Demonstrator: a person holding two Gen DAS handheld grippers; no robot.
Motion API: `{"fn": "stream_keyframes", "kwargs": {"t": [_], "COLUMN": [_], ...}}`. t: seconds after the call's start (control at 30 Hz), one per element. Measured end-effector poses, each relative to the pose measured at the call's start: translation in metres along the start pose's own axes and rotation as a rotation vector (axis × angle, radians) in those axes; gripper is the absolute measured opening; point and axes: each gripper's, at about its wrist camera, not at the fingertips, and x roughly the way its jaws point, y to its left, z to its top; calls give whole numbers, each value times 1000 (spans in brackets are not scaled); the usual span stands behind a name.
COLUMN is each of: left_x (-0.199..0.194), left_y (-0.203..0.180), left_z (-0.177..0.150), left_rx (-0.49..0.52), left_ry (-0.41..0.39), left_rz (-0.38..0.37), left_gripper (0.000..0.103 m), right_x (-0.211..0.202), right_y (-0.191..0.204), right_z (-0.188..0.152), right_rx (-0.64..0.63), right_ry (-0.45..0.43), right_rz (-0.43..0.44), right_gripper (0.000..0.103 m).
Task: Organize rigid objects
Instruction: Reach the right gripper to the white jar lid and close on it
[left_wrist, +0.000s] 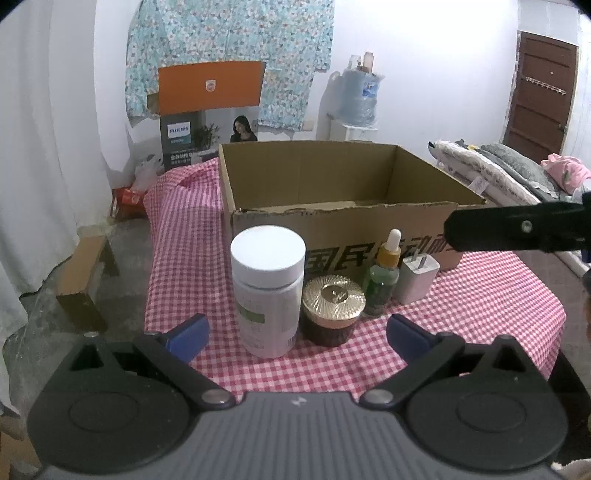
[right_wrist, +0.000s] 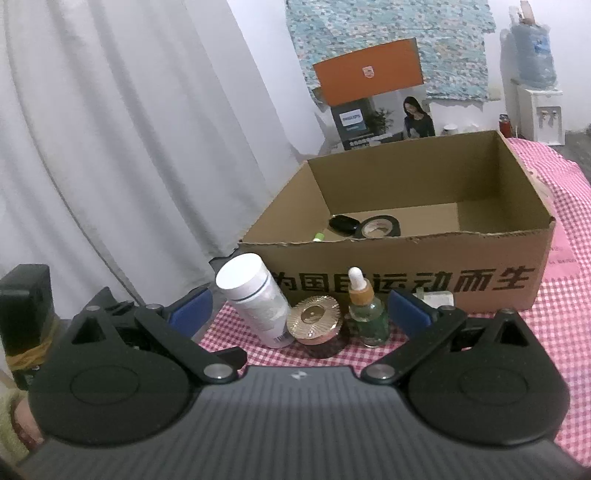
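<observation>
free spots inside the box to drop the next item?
The cardboard box floor is bare along its right and back walls. Crowded only at the front-left corner: tape roll, black case, a green-tipped item.

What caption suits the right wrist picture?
Open right claw faces white bottle, gold-lidded jar and dropper bottle before cardboard box.

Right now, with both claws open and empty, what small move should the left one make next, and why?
Probably ease the left claw forward around the white-capped plastic bottle: it stands upright between the open fingers, nearest the claw, outside the brown cardboard box.
</observation>
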Motion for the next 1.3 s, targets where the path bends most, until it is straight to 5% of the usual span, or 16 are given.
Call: {"fn": "stream_keyframes", "kwargs": {"t": [0.33,0.87,1.03,1.3], "left_x": [12,33,33,29], "left_y": [9,31,35,38], "left_z": [11,19,20,21], "left_rx": [13,-44,-66,-107], "left_ry": [-51,-55,-61,-64], "left_rz": [-25,-85,-84,-80], "left_gripper": [97,71,55,55], "right_x": [26,102,115,119], "right_y": [19,28,23,17], "right_z": [20,36,36,36], "right_rx": [-75,-37,3,39], "right_ry": [28,188,223,231], "right_rz": [74,163,186,190], "right_gripper": [99,65,57,45]}}
